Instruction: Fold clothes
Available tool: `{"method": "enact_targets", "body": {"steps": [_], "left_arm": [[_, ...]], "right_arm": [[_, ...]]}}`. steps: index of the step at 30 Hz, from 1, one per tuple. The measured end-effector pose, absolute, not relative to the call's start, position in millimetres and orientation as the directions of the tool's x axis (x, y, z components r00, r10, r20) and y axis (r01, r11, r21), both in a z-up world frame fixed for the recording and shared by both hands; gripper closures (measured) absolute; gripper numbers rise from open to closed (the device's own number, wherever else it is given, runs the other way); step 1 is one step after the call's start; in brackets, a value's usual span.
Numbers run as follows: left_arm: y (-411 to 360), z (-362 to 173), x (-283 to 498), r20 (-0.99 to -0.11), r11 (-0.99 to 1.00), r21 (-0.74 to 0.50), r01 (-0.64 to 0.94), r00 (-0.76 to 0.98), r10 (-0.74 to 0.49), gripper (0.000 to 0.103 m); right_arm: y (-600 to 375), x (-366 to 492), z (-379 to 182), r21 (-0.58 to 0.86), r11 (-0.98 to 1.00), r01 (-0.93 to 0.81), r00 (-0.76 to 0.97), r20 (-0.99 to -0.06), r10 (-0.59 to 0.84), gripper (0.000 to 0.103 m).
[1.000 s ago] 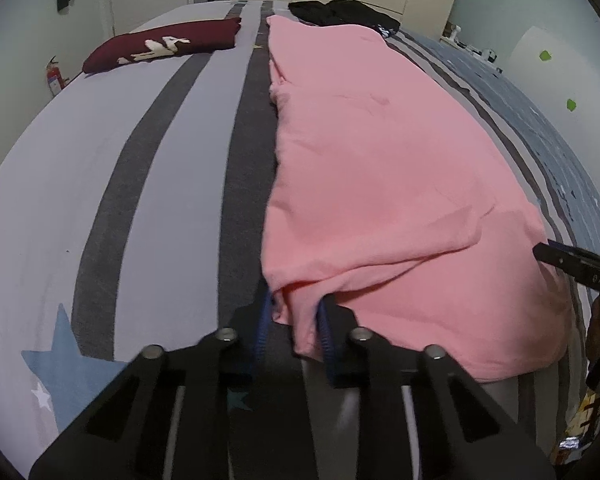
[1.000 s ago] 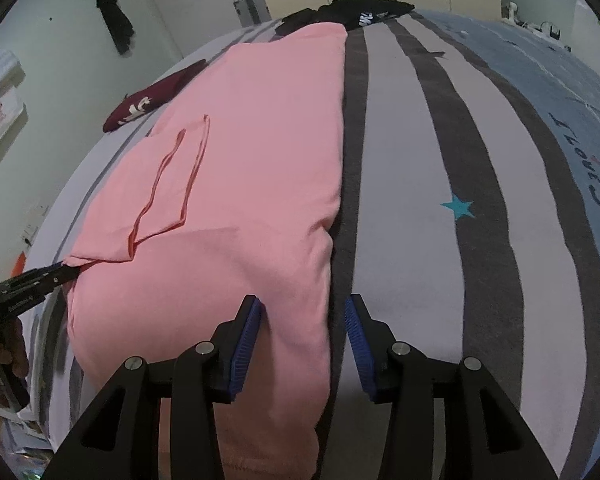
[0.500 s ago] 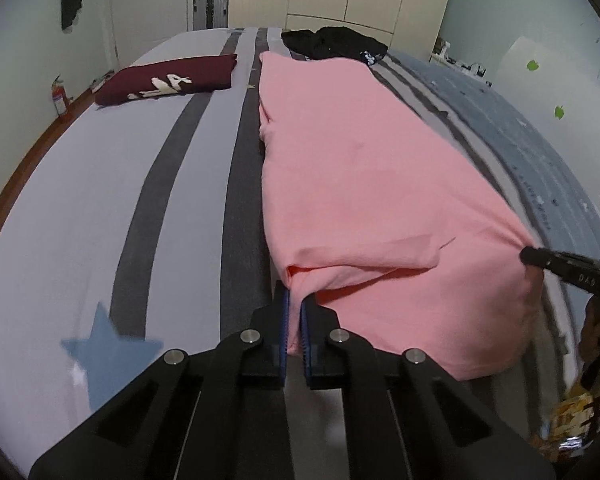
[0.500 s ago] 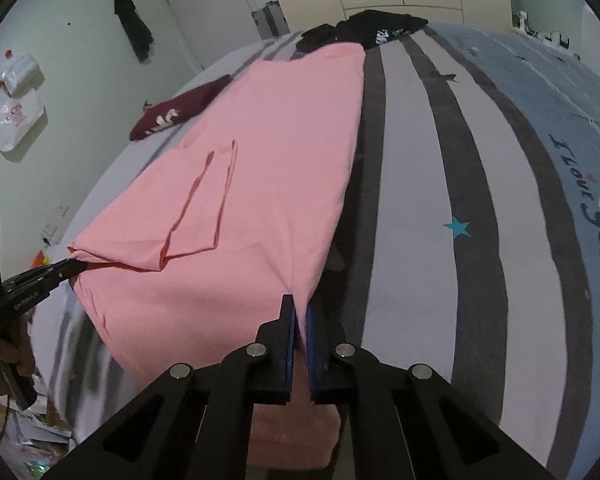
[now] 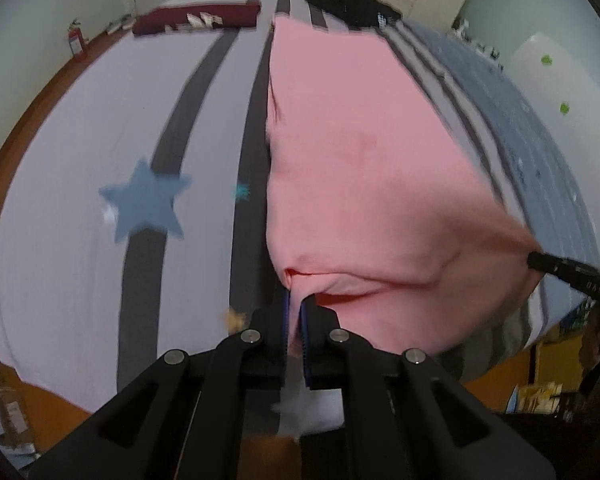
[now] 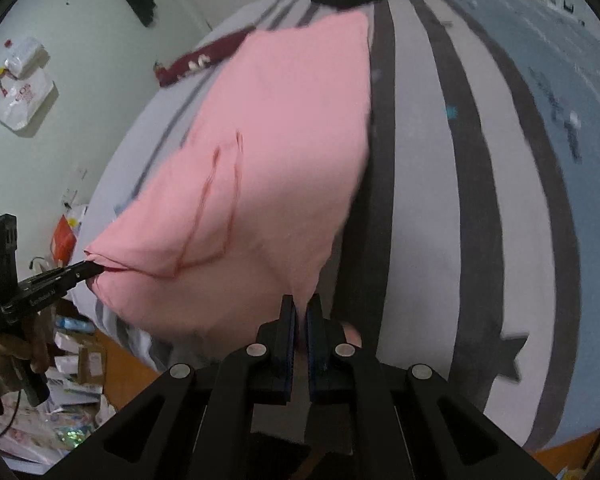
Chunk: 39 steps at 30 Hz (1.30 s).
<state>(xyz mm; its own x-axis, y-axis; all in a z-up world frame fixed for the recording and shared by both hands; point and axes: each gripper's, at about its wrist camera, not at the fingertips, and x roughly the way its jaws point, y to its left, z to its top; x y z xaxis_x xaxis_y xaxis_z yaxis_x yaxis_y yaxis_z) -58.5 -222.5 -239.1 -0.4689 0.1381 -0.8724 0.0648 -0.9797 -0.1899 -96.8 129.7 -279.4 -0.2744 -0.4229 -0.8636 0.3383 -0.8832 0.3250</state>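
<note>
Lengthwise down bed [image 5: 80,160]: pink garment [image 5: 360,152]; left gripper [image 5: 295,312], right gripper [image 6: 300,320] fingers pinch near corners.

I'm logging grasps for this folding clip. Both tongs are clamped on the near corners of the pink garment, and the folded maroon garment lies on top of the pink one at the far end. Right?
Not quite. The left tongs and right tongs do clamp the pink garment, but the maroon garment lies apart from it on the striped bedsheet, as the left wrist view shows.

matt pink cloth garment [image 5: 372,184], seemingly soft bedsheet [image 5: 80,152]
</note>
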Motion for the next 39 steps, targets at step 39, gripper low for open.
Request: {"method": "enact_targets", "body": {"steps": [39], "left_arm": [[-261, -298, -431, -0.826, -0.997, -0.065, -0.049, -0.557, 0.081, 0.099]], "right_arm": [[66, -449, -314, 0.285, -0.893, 0.348, -0.445, -0.788, -0.425, 0.099]]}}
